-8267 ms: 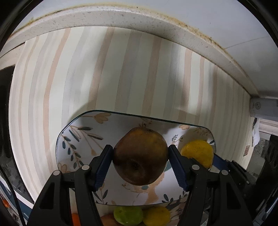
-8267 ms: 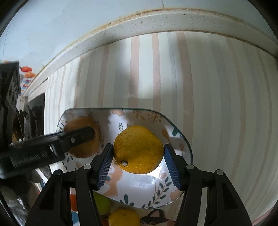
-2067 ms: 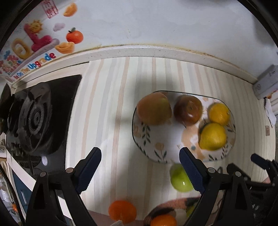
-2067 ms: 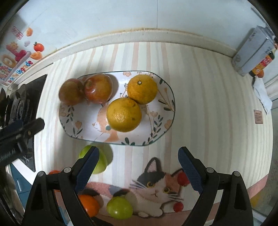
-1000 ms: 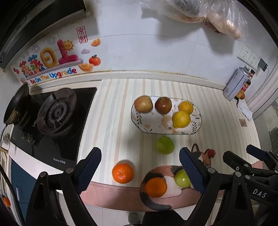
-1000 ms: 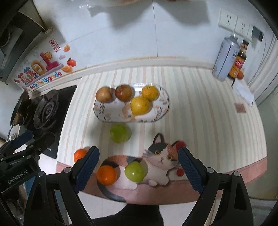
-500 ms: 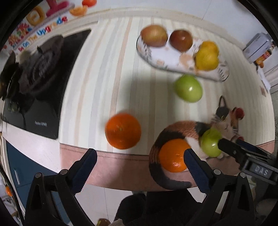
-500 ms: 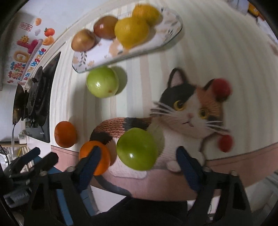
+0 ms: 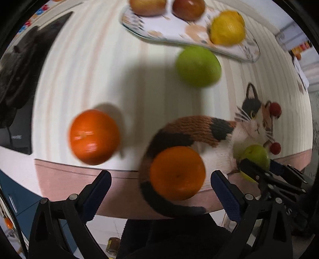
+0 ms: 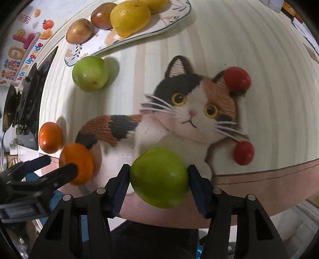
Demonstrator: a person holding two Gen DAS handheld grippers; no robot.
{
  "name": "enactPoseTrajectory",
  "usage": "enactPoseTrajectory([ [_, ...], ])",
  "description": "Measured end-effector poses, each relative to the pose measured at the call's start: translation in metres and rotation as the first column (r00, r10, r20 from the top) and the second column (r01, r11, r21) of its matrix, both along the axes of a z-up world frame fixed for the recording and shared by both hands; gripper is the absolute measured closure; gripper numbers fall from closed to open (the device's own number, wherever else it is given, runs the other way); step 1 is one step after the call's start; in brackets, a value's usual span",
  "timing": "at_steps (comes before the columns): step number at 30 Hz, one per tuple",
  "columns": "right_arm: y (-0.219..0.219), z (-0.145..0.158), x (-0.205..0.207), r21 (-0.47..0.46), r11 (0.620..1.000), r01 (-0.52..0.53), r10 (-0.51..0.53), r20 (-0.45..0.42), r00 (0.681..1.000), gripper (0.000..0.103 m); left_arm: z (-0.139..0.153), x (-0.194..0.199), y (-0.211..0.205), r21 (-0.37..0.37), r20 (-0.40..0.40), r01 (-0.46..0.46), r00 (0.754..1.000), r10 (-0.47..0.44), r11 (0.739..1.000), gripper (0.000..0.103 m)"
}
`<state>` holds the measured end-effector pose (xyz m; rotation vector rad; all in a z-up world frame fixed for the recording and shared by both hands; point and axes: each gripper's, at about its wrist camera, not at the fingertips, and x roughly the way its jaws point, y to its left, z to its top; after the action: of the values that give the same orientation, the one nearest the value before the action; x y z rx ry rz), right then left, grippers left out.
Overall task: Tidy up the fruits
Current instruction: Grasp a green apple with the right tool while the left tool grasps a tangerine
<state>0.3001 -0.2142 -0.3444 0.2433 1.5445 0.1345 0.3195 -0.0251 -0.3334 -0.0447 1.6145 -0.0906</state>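
Observation:
My right gripper point(image 10: 158, 183) has its pads against both sides of a green fruit point(image 10: 159, 177) on the cat-print mat point(image 10: 189, 111); it also shows in the left wrist view point(image 9: 255, 157). My left gripper point(image 9: 159, 191) is open, with an orange point(image 9: 177, 172) on the mat's edge between its jaws, not touched. A second orange point(image 9: 93, 136) lies to its left and another green fruit point(image 9: 198, 66) lies farther back. The floral plate point(image 10: 171, 22) holds two brown fruits point(image 10: 79, 30) and two yellow ones point(image 10: 129, 17).
A black gas stove point(image 9: 14, 79) sits at the left. The counter's front edge point(image 9: 59, 179) runs just under the grippers. A can and bottle stand at the far right point(image 9: 295, 43).
Both grippers came down from high above the counter to the front fruits. The right jaws closed in on the green fruit; the left jaws now frame the orange.

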Motion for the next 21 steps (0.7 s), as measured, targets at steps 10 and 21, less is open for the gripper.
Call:
enactPoseTrajectory([
  [10, -0.006, 0.001, 0.003, 0.020, 1.000, 0.015, -0.015, -0.009, 1.000, 0.042, -0.017, -0.002, -0.024, 0.005, -0.005, 0.054, 0.999, -0.054, 0.999, 0.041],
  [21, -0.005, 0.015, 0.006, 0.002, 1.000, -0.006, 0.006, 0.032, 0.999, 0.043, -0.009, 0.004, -0.023, 0.005, 0.018, 0.042, 0.999, -0.042, 0.999, 0.042],
])
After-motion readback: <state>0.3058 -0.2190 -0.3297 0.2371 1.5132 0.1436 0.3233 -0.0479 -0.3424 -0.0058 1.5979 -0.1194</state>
